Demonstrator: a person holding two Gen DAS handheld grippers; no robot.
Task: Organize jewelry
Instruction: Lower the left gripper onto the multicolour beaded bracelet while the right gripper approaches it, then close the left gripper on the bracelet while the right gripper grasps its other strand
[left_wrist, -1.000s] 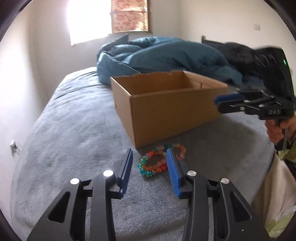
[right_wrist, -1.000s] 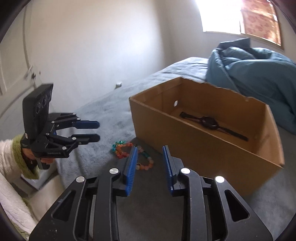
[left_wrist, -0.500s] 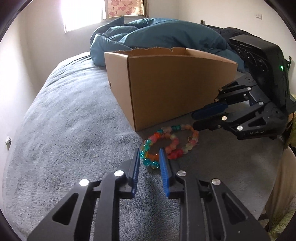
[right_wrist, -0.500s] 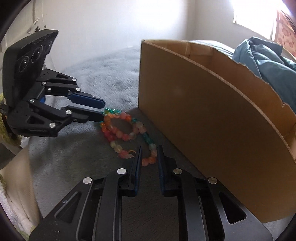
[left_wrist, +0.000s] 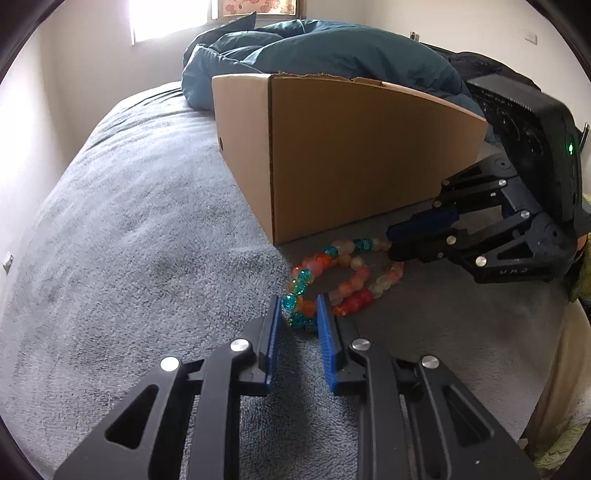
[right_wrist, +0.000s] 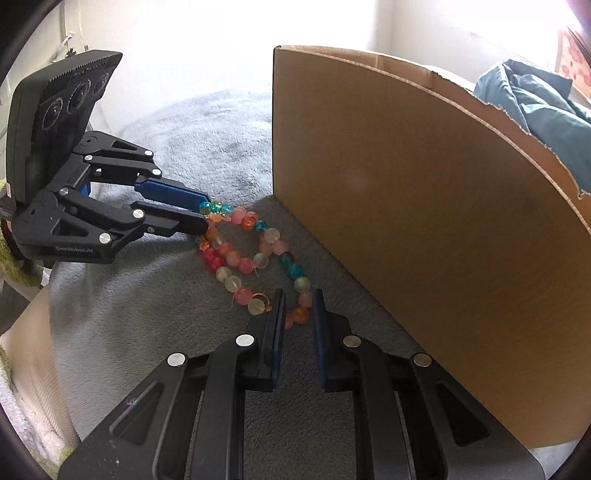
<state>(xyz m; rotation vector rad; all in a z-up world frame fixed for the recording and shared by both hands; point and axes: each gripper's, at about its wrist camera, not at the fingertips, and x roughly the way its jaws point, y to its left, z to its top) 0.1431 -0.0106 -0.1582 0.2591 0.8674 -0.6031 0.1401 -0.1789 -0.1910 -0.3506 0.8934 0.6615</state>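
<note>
Fingers of your left gripper (left_wrist: 298, 314) pinch the teal-and-orange end of the bead string (left_wrist: 341, 275) lying on the grey blanket (left_wrist: 129, 240) in the left wrist view; its long axis runs away right toward your right gripper (left_wrist: 393, 245), just before the cardboard box (left_wrist: 351, 155). From the right wrist, your right gripper (right_wrist: 298, 310) clamps the near orange-pink end, the opposite end lying between the left gripper's fingertips.

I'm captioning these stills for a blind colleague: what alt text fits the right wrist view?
The right gripper pinches one end of a multicoloured bead necklace lying on a grey blanket, while the left gripper pinches its far end. A tall cardboard box stands right beside the beads.
</note>
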